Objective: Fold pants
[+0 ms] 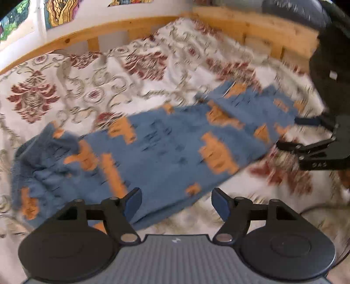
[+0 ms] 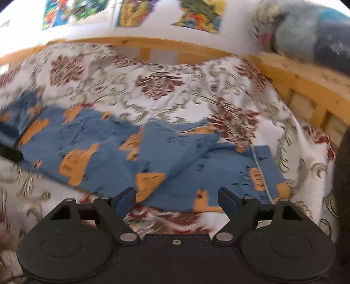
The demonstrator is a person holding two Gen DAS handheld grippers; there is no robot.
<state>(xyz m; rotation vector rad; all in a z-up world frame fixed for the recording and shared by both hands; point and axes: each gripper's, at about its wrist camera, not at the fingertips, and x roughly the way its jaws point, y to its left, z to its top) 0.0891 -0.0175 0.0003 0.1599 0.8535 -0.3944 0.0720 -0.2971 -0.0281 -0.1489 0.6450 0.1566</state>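
Blue pants (image 1: 157,148) with orange truck prints lie spread across a floral bedspread (image 1: 91,87), waistband at the left, legs to the right. My left gripper (image 1: 176,205) is open and empty, just above the pants' near edge. My right gripper (image 2: 177,202) is open and empty, at the near edge of the pant legs (image 2: 196,166), one leg lying partly over the other. The right gripper also shows in the left wrist view (image 1: 286,133), open beside the leg ends. Both views are motion-blurred.
A wooden bed rail (image 1: 251,28) runs along the far side and right end of the bed. A blue-grey plush item (image 2: 310,32) rests on the rail at the upper right. Colourful pictures (image 2: 196,15) hang on the wall behind.
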